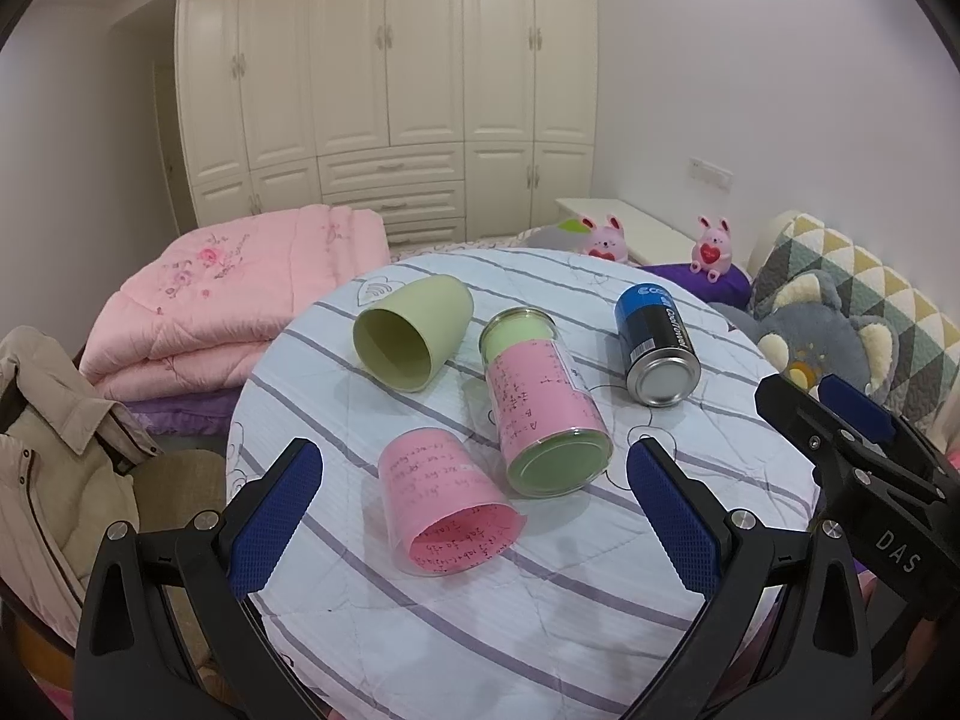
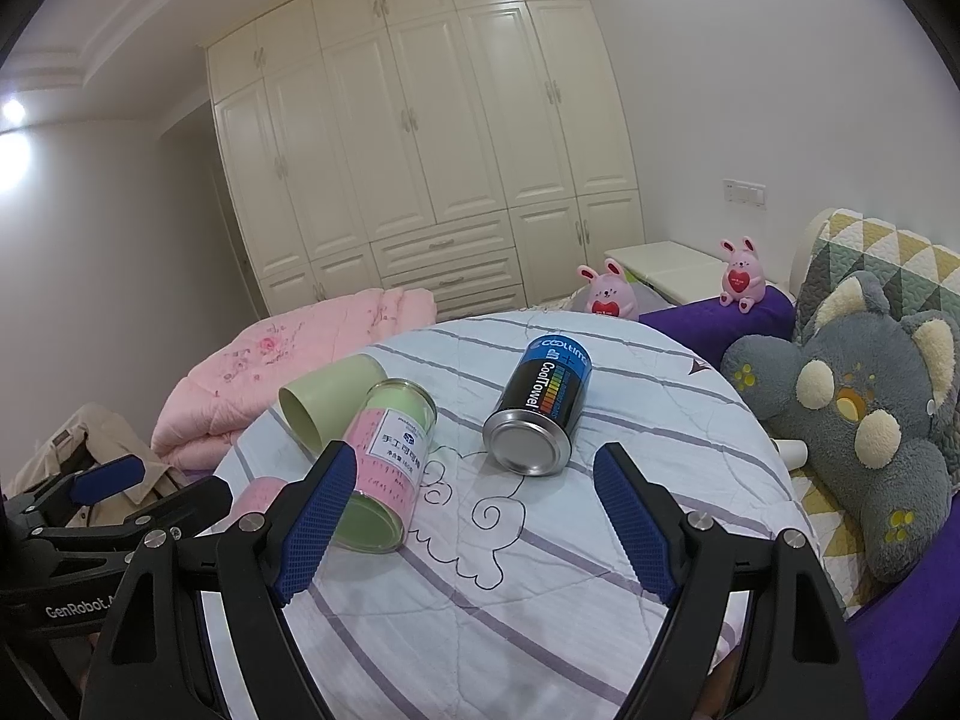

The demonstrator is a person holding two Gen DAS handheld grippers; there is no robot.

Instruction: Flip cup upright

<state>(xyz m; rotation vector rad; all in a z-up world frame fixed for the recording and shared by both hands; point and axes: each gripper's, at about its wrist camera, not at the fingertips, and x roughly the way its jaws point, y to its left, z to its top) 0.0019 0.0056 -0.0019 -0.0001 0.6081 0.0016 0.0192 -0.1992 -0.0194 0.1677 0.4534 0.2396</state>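
Several containers lie on their sides on the round striped table (image 1: 540, 630). A clear cup lined with pink paper (image 1: 447, 507) lies nearest, mouth toward me, between and just beyond my open left gripper (image 1: 474, 522). A pale green cup (image 1: 411, 333) lies at the far left; it also shows in the right wrist view (image 2: 327, 399). A clear jar with pink paper (image 1: 543, 405) lies in the middle, and a blue-black can (image 1: 657, 351) at the right. My right gripper (image 2: 477, 531) is open and empty, the can (image 2: 540, 408) lying ahead of it and the jar (image 2: 384, 462) behind its left finger.
A folded pink quilt (image 1: 240, 300) lies behind the table. A beige jacket on a chair (image 1: 60, 450) is at the left. A grey plush toy (image 2: 852, 420) and patterned cushion lie at the right. Two pink bunny toys (image 2: 606, 297) sit at the back.
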